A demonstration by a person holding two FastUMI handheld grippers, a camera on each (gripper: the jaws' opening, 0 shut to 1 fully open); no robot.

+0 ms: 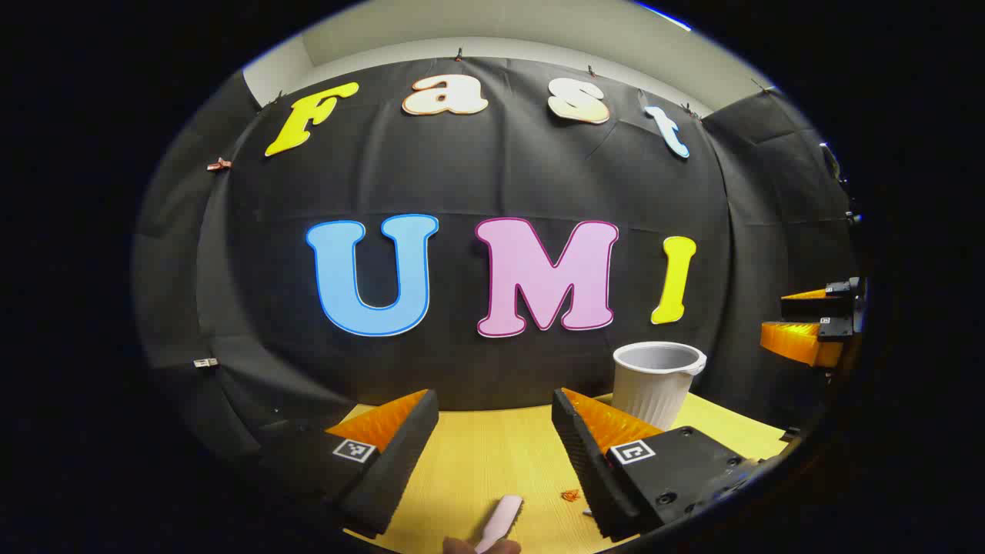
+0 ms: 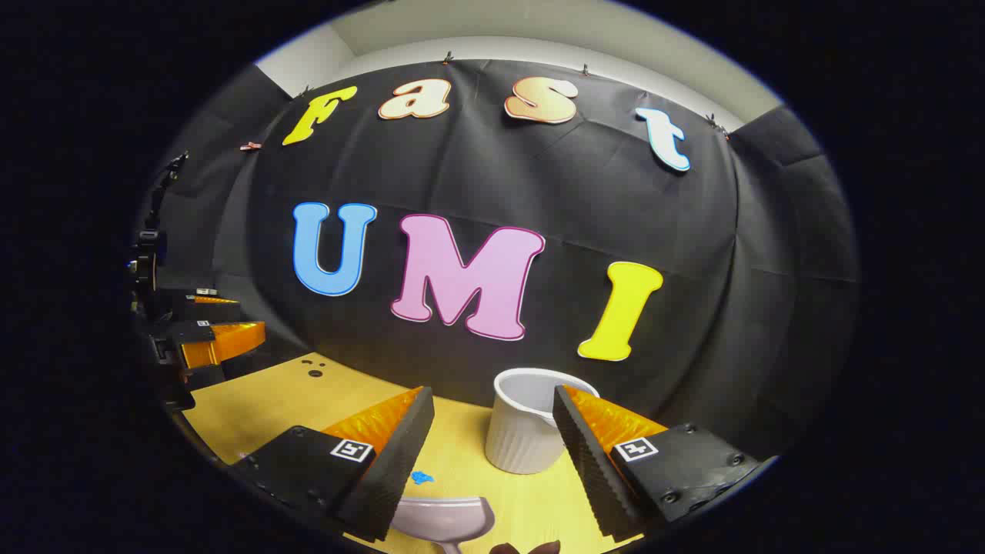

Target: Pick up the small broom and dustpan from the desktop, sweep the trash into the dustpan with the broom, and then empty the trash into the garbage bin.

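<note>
In the left gripper view, the left hand-held gripper [image 1: 496,431] hangs above the yellow bench [image 1: 477,454] with its jaws wide and nothing between them. Below the gap lies a pale pink handle [image 1: 500,522], cut off at the bottom edge; whether it belongs to the broom cannot be told. A small orange scrap [image 1: 570,495] lies just beside the right-hand finger.

In the right gripper view, the right hand-held gripper [image 2: 492,427] is likewise spread wide and empty. The pale dustpan [image 2: 442,517] sits at the lower edge, its handle cut off. A blue scrap [image 2: 420,478] lies near it. Farther back stands the white ribbed garbage bin [image 2: 523,435], partly hidden by one finger.
</note>
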